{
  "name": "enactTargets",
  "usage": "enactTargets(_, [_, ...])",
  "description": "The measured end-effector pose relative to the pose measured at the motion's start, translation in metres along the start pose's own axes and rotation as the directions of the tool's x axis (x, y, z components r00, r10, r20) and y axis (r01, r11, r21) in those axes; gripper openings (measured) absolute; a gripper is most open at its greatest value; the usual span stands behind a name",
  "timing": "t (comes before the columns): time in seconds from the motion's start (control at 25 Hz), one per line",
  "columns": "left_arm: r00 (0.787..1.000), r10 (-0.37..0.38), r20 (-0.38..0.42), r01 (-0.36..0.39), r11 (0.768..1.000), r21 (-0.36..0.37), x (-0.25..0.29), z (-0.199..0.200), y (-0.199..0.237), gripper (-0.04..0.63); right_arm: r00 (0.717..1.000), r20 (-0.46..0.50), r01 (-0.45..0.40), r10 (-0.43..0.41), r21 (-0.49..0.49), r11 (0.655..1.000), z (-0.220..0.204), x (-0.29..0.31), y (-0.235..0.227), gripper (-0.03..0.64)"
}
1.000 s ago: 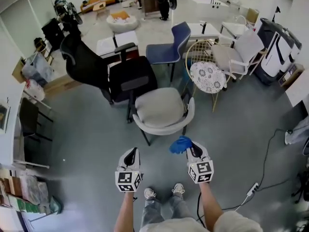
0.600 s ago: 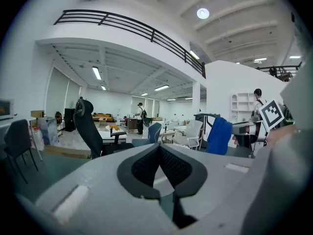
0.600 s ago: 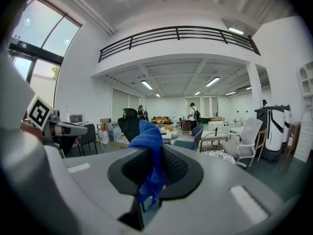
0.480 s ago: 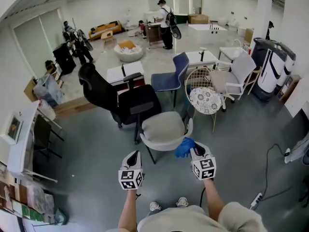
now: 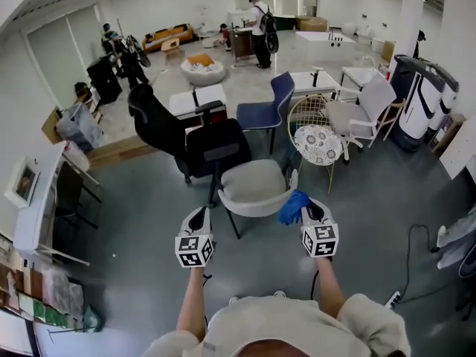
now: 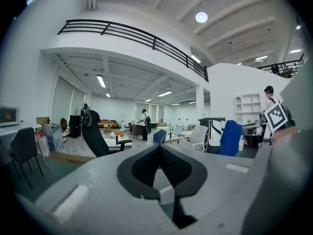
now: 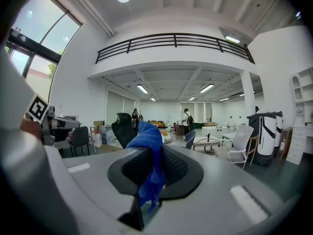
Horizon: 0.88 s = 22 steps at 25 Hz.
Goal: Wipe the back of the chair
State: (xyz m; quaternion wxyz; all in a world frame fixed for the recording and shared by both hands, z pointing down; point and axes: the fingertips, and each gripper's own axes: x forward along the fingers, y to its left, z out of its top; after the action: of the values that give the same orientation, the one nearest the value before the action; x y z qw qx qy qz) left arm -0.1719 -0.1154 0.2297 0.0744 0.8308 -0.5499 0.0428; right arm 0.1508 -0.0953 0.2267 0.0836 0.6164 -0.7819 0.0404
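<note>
Chair [image 5: 254, 184], pale grey with a rounded seat and a curved rim, stands on the grey floor [image 5: 134, 222] straight in front of the person, just beyond both grippers.

Nearest, the person's two forearms reach forward. The left gripper [image 5: 198, 216] is held over bare floor to the left of the chair. In the left gripper view its jaws [image 6: 159, 148] are together at the tips with nothing between them. The right gripper [image 5: 312, 208] is clamped on a blue cloth [image 5: 294, 207]. In the right gripper view the cloth [image 7: 149, 141] bunches up above the closed jaws, and a strip of it hangs down between them. From the head view the cloth shows just beside the chair's right-hand rim; whether it touches the rim cannot be told. A dark cable [image 5: 411, 255] lies on the floor off to the right.

Behind the grey chair stands a black office chair [image 5: 216, 149] with a tall headrest. Further back is a blue chair [image 5: 269, 104], and to its right a white wire chair [image 5: 318, 141] with a patterned round seat and a white armchair [image 5: 364, 114]. White desks [image 5: 195, 99] stand among them.

At the far end of the hall a person [image 5: 260, 28] with a backpack stands by a dark cabinet.
</note>
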Motion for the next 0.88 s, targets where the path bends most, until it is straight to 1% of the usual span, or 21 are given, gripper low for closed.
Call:
enactTargets(0.24, [1.0,0.006,0.01,-0.006,1.0,-0.002,0.008,0.008,0.0,0.005,1.0,0.002,0.006,-0.006,-0.011,1.0,0.004,0.0,-0.006,0.038])
enactTargets(0.52, [1.0,0.003,0.008,-0.003,1.0,-0.03,0.018,0.001,-0.002,0.005,1.0,-0.01,0.013,-0.013,-0.011,1.0,0.0,0.005,-0.011,0.038])
enactTargets(0.68, [1.0,-0.006,-0.005,0.005,1.0,-0.014,0.02,0.0,-0.006,0.005,1.0,-0.009,0.015,-0.015,0.002,1.0,0.002,0.005,-0.012,0.038])
enactTargets(0.88, [1.0,-0.016,-0.007,0.016,1.0,-0.023,0.022,0.002,-0.007,0.005,1.0,-0.021,0.018,-0.018,0.003,1.0,-0.001,0.006,-0.01,0.038])
